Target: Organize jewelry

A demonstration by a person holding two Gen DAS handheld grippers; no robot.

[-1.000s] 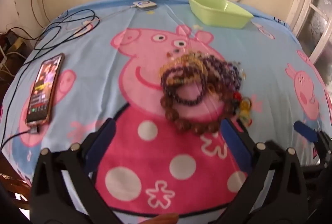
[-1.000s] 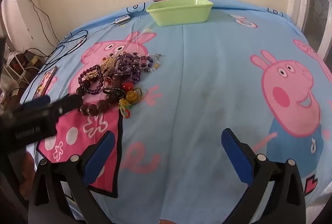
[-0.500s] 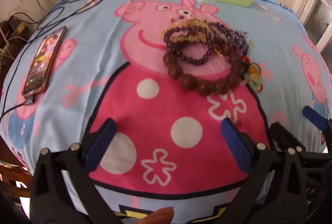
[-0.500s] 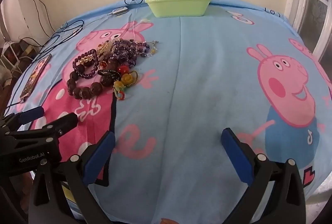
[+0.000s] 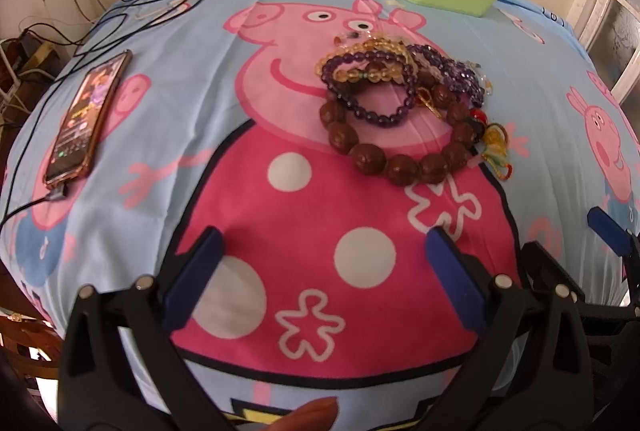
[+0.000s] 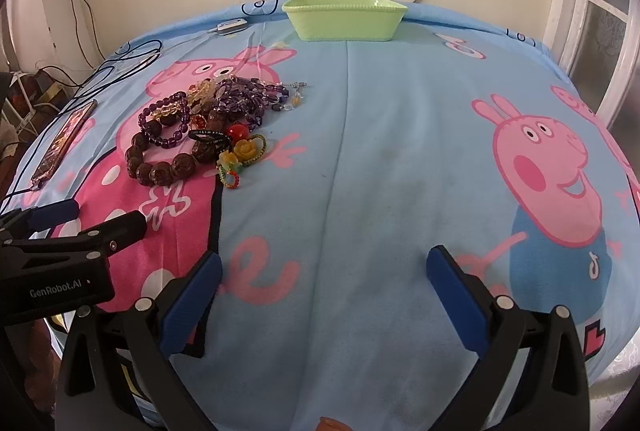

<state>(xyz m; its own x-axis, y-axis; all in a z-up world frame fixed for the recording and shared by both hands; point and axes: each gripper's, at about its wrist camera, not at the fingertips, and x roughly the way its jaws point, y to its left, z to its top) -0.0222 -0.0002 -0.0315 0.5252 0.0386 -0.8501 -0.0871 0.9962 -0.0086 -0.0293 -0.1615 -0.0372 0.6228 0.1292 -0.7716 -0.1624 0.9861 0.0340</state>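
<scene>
A cream wall backs the bed, whose blue cartoon-pig sheet (image 6: 380,159) carries everything. My left tool (image 5: 320,263) hangs released over the pink dress print, nothing between its blue pads. My right tool (image 6: 324,279) is likewise spread wide above bare blue sheet. The jewelry pile (image 5: 404,103), with brown, purple and amber bead bracelets tangled together, lies ahead of the left tool. The green tray (image 6: 344,19) sits at the far edge, a phone (image 5: 86,119) on the left.

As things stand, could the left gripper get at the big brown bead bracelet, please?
Probably yes: the left gripper is open, the brown bead bracelet lies ahead on the bedsheet, nothing between; purple beads overlap only its far side.
</scene>
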